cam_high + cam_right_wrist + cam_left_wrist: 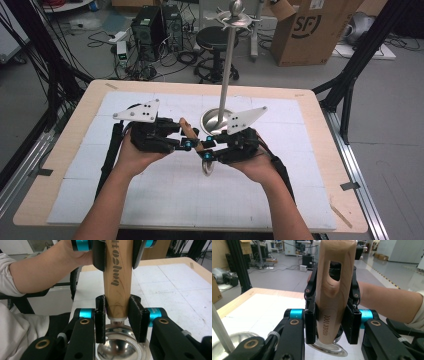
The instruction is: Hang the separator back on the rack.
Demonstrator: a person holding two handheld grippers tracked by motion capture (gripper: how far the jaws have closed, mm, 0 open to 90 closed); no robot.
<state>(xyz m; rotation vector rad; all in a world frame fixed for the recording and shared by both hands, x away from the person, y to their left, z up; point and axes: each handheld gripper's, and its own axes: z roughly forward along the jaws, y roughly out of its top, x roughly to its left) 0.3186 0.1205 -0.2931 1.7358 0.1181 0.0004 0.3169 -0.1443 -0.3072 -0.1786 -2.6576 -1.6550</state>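
The counter [320, 150] is carrying a steel stand [228, 65] at its far middle, and just in front of it both hands are holding a wooden-handled ladle [189, 134] in the air between them. The left tongs [331, 326] are clamping the handle partway along, while the right tongs [117, 315] are closing on its lower end just above the metal bowl [117, 348]. For a clean handover, one grip should be staying firm while the other is loosening, keeping the handle from twisting.
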